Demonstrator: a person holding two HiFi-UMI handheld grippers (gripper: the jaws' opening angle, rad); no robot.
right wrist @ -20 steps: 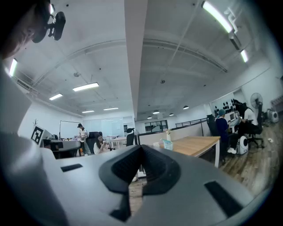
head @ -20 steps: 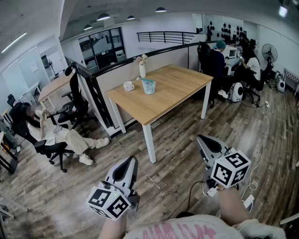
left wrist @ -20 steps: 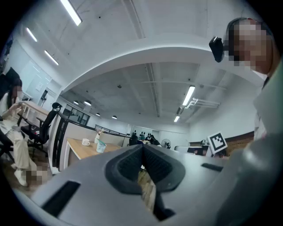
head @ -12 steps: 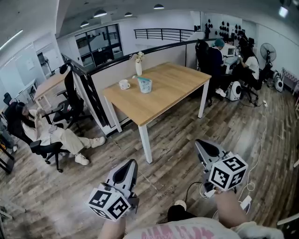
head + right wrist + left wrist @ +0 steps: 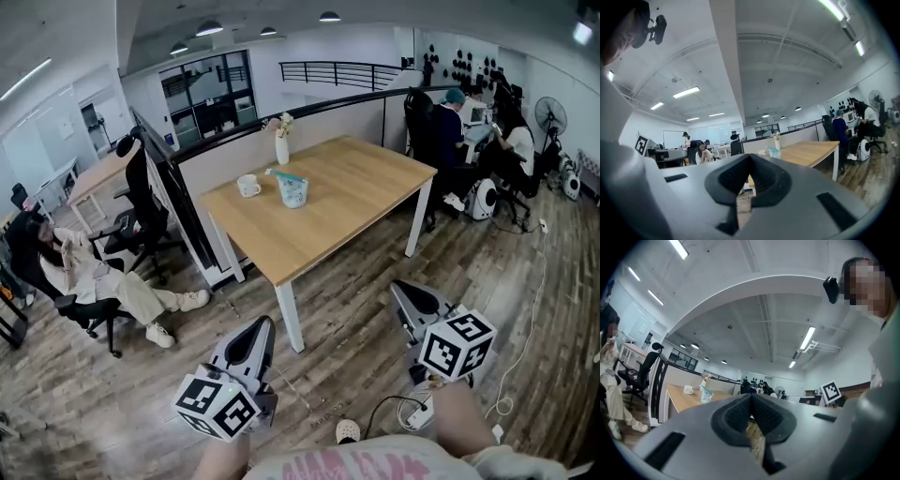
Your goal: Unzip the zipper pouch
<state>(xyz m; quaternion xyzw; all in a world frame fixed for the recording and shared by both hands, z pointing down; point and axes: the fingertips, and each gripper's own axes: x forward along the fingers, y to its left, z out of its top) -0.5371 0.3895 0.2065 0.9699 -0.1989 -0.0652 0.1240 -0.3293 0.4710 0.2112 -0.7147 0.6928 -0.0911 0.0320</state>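
Zipper pouch (image 5: 293, 190) on the wooden surface (image 5: 356, 202), well apart from both grippers.
The pale blue pouch stands toward the surface's far-left edge, near a white mug (image 5: 248, 186) and a vase (image 5: 282, 147); a partition (image 5: 225, 150) runs along that edge. Open plank floor (image 5: 347, 300) lies between the near corner and the left gripper (image 5: 260, 324) and right gripper (image 5: 401, 289), each with jaws pressed together on nothing. The shirt's pink print is unreadable.

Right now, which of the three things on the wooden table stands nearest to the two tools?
The pale blue pouch; the white mug and the white vase with flowers stand farther back, closer to the partition.
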